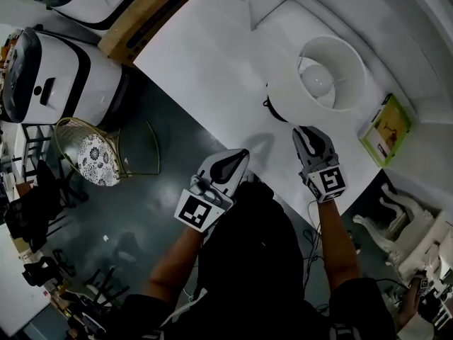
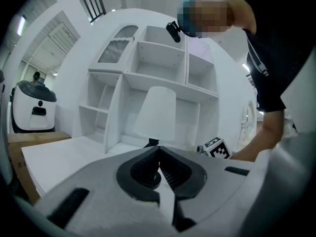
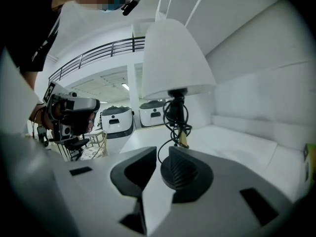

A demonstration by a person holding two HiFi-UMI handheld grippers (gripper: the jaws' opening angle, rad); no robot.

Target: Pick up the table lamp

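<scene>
We see the lamp (image 1: 318, 76) standing upright on the white table (image 1: 212, 55), near the table's front edge, its white shade open to the head view so that the bulb (image 1: 316, 78) shows inside. In the right gripper view the lamp (image 3: 175, 63) rises just ahead of the jaws, with a dark cord (image 3: 175, 117) looped round its stem.

The right gripper (image 1: 306, 132) points at the foot of the lamp. In its own view its (image 3: 163, 152) jaws stand a little apart and hold nothing. We cannot tell whether they touch the lamp's base.

The left gripper (image 1: 238, 159) hangs beside the table edge, farther from the lamp, and its (image 2: 158, 151) jaws are closed together, empty.

A green book (image 1: 386, 128) lies on the table just right of the lamp. Behind the lamp in the left gripper view stands a white shelf (image 2: 158, 68).
</scene>
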